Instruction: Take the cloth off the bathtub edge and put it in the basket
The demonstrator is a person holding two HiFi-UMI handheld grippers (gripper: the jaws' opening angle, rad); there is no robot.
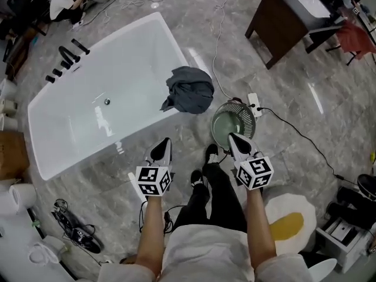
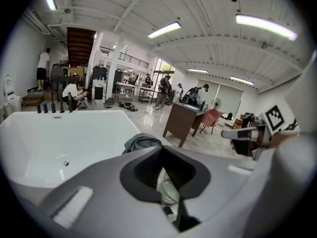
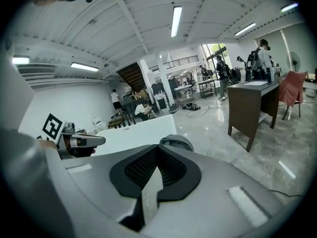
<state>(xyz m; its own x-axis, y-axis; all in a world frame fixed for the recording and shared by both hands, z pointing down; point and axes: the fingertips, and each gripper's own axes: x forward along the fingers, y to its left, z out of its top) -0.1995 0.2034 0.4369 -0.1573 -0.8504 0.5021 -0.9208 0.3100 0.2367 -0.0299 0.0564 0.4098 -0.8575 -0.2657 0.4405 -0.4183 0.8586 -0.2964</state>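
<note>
A dark grey cloth [image 1: 189,89] lies bunched on the right-hand edge of the white bathtub [image 1: 88,128]. A round green basket [image 1: 233,124] stands on the floor just right of the tub. My left gripper [image 1: 164,144] is shut and empty, held over the floor short of the tub's near corner. My right gripper [image 1: 234,138] is also shut and empty, with its tips over the basket's near rim. In the left gripper view the cloth [image 2: 141,143] shows just beyond the closed jaws. In the right gripper view the cloth [image 3: 176,142] sits ahead on the tub edge [image 3: 143,133].
A dark wooden desk [image 1: 291,19] stands at the back right. A power strip [image 1: 254,104] and cables lie behind the basket. Black fixtures [image 1: 67,57] sit on the tub's far rim. A white and yellow mat [image 1: 288,222] lies beside my right leg. People sit at the far left.
</note>
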